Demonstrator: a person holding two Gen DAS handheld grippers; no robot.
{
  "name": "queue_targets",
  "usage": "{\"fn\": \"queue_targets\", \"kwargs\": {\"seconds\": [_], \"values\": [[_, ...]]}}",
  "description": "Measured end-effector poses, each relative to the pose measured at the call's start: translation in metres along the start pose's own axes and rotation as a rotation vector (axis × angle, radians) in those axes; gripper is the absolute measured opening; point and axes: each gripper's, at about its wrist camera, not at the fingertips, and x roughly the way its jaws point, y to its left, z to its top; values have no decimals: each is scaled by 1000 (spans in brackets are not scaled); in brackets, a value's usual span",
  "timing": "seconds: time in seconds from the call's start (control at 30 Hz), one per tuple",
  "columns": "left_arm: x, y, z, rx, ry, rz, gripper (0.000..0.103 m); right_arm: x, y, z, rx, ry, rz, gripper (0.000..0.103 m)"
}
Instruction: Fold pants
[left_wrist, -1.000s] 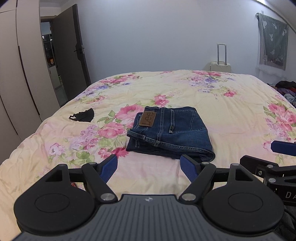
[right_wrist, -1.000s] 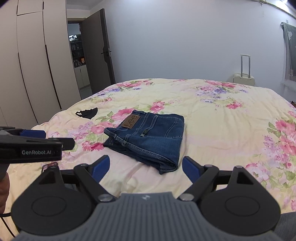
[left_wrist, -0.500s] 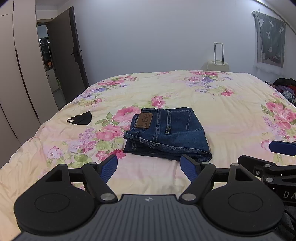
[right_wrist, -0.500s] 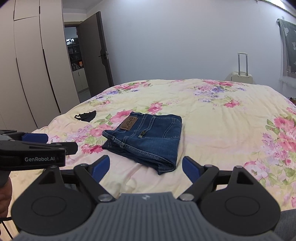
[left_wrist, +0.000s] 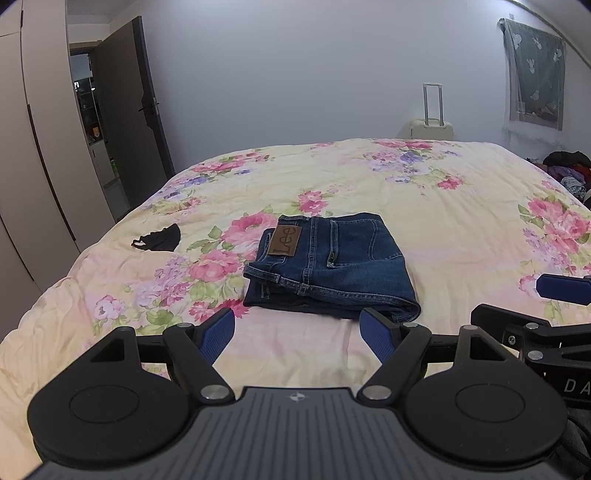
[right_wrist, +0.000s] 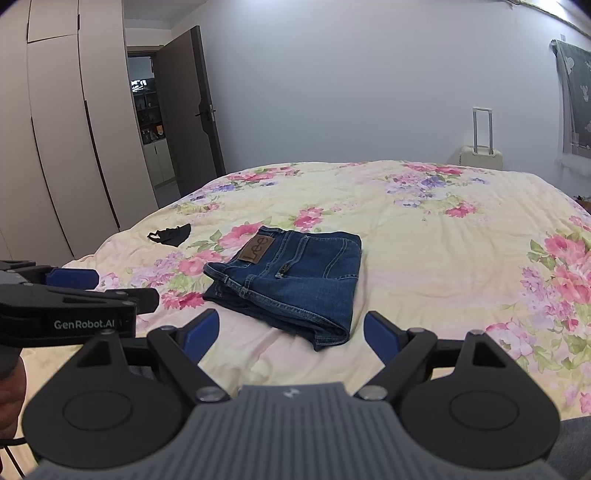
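Note:
Dark blue jeans (left_wrist: 332, 266) lie folded into a compact rectangle on the floral bedspread (left_wrist: 443, 221), brown leather patch facing up. They also show in the right wrist view (right_wrist: 291, 280). My left gripper (left_wrist: 297, 334) is open and empty, held back from the near edge of the jeans. My right gripper (right_wrist: 291, 336) is open and empty, also short of the jeans. The left gripper shows at the left edge of the right wrist view (right_wrist: 74, 291); the right gripper's finger shows at the right edge of the left wrist view (left_wrist: 561, 290).
A small black cloth item (left_wrist: 159, 238) lies on the bed to the left of the jeans. A cream suitcase (left_wrist: 430, 129) stands beyond the bed. Wardrobe doors (right_wrist: 55, 147) and an open door are on the left. Clothes are piled at the far right (left_wrist: 569, 173).
Both grippers have pulled back and risen slightly from the jeans, which look a little farther away. The jeans have not moved.

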Motion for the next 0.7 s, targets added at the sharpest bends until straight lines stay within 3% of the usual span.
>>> {"fn": "queue_targets", "kwargs": {"seconds": [0.7], "values": [[-2, -2, 0, 12, -3, 0, 90, -1, -1, 0, 6, -3, 2, 82]]}}
